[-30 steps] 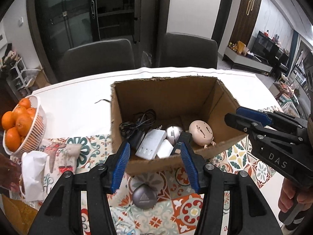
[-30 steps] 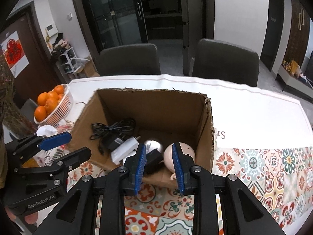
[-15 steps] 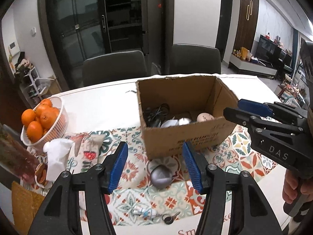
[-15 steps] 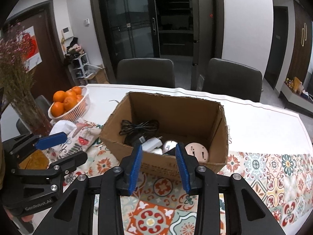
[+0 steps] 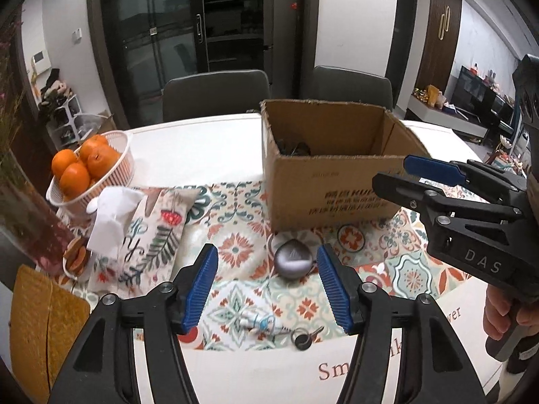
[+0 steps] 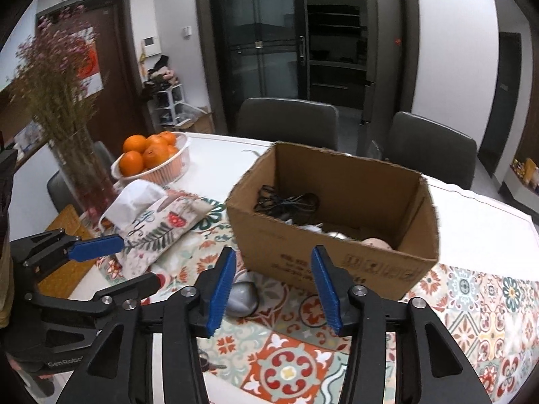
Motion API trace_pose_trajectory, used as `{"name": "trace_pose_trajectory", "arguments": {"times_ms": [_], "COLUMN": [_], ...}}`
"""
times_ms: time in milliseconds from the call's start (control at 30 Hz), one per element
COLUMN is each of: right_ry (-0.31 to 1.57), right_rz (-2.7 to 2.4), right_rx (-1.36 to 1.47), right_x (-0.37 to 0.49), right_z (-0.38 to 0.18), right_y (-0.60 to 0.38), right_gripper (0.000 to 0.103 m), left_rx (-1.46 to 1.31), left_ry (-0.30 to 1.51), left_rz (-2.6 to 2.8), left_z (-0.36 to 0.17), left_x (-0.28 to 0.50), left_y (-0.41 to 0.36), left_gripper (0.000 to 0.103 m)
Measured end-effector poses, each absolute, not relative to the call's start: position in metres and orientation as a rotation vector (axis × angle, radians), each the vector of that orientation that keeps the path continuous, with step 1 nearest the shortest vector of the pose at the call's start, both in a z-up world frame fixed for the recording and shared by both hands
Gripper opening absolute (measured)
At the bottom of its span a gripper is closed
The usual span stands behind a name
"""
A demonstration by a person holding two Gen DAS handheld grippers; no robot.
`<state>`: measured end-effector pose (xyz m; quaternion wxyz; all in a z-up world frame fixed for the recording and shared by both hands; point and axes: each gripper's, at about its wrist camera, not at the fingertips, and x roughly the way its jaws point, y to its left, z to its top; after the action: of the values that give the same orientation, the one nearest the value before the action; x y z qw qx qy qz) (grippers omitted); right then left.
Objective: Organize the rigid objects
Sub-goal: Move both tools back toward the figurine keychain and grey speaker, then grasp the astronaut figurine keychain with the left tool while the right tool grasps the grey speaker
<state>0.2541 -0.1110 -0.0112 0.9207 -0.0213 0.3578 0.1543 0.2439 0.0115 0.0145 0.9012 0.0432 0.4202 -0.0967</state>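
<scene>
Both grippers empty, jaws parted and just been opening, nothing between the pads. Left gripper (image 5: 266, 286) points down at the grey puck (image 5: 292, 264), which sits on the patterned mat (image 5: 235, 252) just in front of the box (image 5: 323, 188), roughly between the left pads but beyond them — not touched yet. Right gripper (image 6: 271, 291) hovers near the box front; in its view the puck (image 6: 243, 299) is partly hidden behind its left finger. Small tube (image 5: 259, 321) and key (image 5: 305, 338) lie nearer the table edge, loose. Box already holds cables (image 6: 286, 202) and a few items.

Step in hand, my read: left picks the puck next. To do it well — centre the pads on the puck's widest part, come down low so pads clear the domed top, close squarely; smooth rounded shell could squirt out if pinched high. Keep the right gripper clear of the box front. Lift over the rim, not into the wall.
</scene>
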Motion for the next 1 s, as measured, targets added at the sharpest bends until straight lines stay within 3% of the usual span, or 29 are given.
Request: {"name": "trace_pose_trajectory", "arguments": {"times_ms": [700, 1000], "right_ry": [0.755, 0.798], "right_rz": [0.448, 0.467], "right_rx": [-0.082, -0.107], "right_x": [0.231, 0.234], "right_z": [-0.067, -0.093], "right_y": [-0.085, -0.078], "right_gripper": [0.068, 0.070], "left_rx": [0.036, 0.032], "left_ry": [0.931, 0.963], "left_rz": [-0.213, -0.223], "left_z": [-0.052, -0.078], "left_x": [0.209, 0.208], "left_y": [0.028, 0.031], "left_gripper": [0.061, 0.061]}}
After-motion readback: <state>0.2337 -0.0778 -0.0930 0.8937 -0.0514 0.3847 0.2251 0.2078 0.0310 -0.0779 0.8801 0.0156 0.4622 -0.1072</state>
